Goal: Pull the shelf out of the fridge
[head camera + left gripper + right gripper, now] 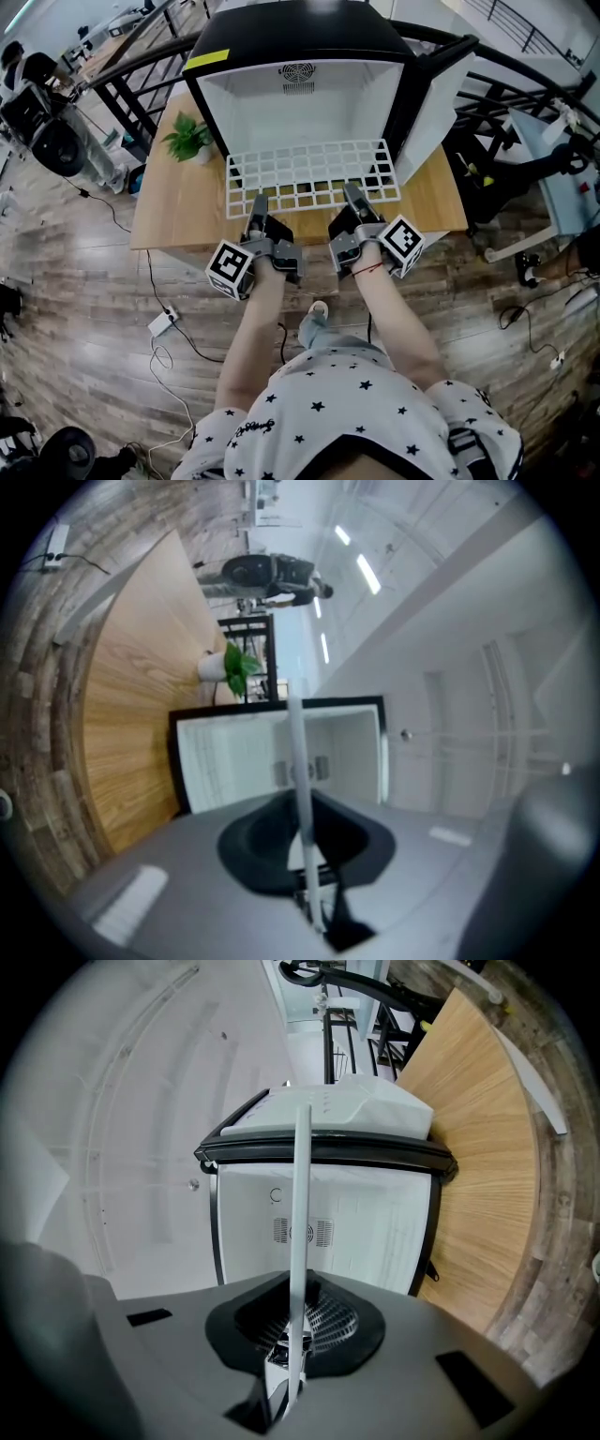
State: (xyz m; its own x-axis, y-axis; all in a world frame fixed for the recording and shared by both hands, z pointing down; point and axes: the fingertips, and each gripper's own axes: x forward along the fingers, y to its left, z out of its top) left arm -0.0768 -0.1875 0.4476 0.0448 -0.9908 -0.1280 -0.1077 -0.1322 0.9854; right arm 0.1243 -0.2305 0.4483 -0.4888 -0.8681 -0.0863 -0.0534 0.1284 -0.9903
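Note:
A white wire shelf (309, 175) sticks most of the way out of the open black mini fridge (298, 42), level above the wooden table (178, 214). My left gripper (257, 208) is shut on the shelf's front edge left of centre. My right gripper (354, 200) is shut on that edge right of centre. In the left gripper view the shelf (298, 761) is edge-on, a thin white bar pinched in the left gripper (309, 892), with the fridge's white interior (234, 757) behind. The right gripper view shows the same: the shelf (301, 1204) clamped in the right gripper (286, 1363), the fridge (375, 1232) beyond.
A small potted plant (190, 139) stands on the table left of the fridge. The fridge door (439, 98) hangs open to the right. Black railings run behind the table. A power strip (161, 323) and cables lie on the wooden floor.

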